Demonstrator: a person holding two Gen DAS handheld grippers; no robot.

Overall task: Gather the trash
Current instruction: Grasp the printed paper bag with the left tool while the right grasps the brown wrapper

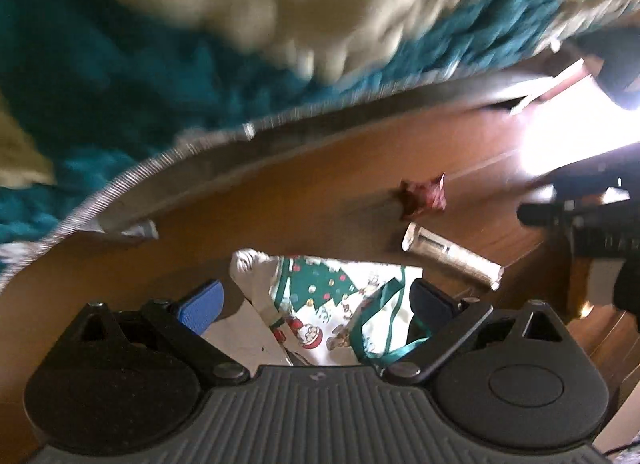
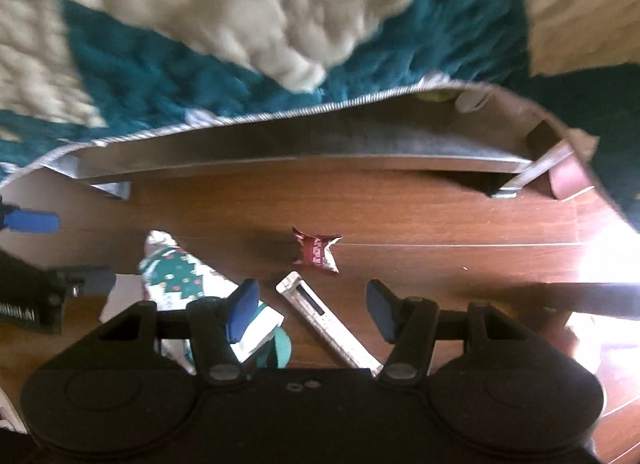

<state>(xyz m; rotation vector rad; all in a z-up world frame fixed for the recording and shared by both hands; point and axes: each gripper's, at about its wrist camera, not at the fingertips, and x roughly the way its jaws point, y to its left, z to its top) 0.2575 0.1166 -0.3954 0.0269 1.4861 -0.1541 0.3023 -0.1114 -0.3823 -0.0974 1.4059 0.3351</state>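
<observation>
A crumpled red wrapper (image 2: 317,251) lies on the wooden floor (image 2: 420,220), just beyond my open right gripper (image 2: 311,306). A long silver wrapper (image 2: 325,322) lies between and under its blue fingers. A white bag with a Christmas tree print and green handles (image 1: 340,312) lies on the floor. My left gripper (image 1: 316,304) is open right above the bag, jaws either side of it, not closed on it. The red wrapper (image 1: 423,194) and silver wrapper (image 1: 452,254) show to the right in the left wrist view. The bag (image 2: 180,276) shows at the left in the right wrist view.
A shaggy teal and cream rug (image 2: 224,44) covers the floor beyond, its edge curled up (image 2: 280,144). A white card (image 1: 248,334) lies under the bag. Strong sunlight glares on the floor at the right (image 2: 612,252). The right gripper's body (image 1: 588,216) shows in the left wrist view.
</observation>
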